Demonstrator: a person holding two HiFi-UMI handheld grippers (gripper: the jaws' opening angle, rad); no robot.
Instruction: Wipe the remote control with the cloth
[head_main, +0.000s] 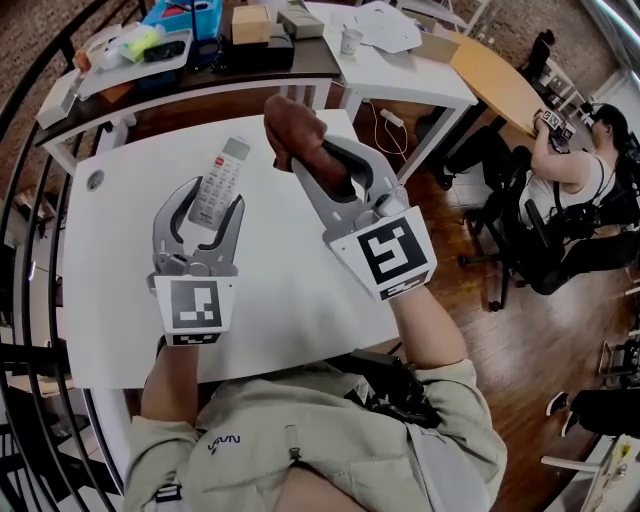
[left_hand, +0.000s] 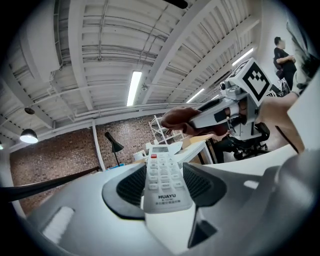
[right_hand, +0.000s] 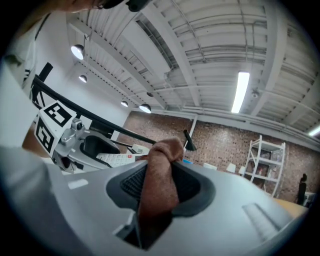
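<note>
your left claw (head_main: 210, 202) is partly open and clamped on the remote control (head_main: 218, 180). the two ribbed pads press on its long sides. the white remote lies lengthwise between the jaws with its buttons facing up. its screen end sticks out past the jaw tips, and in the left gripper view the end with the brand print sits nearest the camera. you hold it up off the white table (head_main: 280, 290), roughly level.

your right claw (head_main: 306, 152) is closed more narrowly and grips the cloth (head_main: 295, 125). the brown cloth is bunched into a thick wad between the pads and bulges out beyond the jaw tips. some of it also trails back down between the jaws toward the claw's body. this claw is raised above the table too, on the right of the remote and angled toward it.

in the head view the cloth's bulging end sits just beside the remote's far end, with a narrow gap between them. the left gripper view shows the cloth above and beyond the remote, not touching it.

past the far edge of the table stands a second table (head_main: 400, 75) with boxes and papers on it.
</note>
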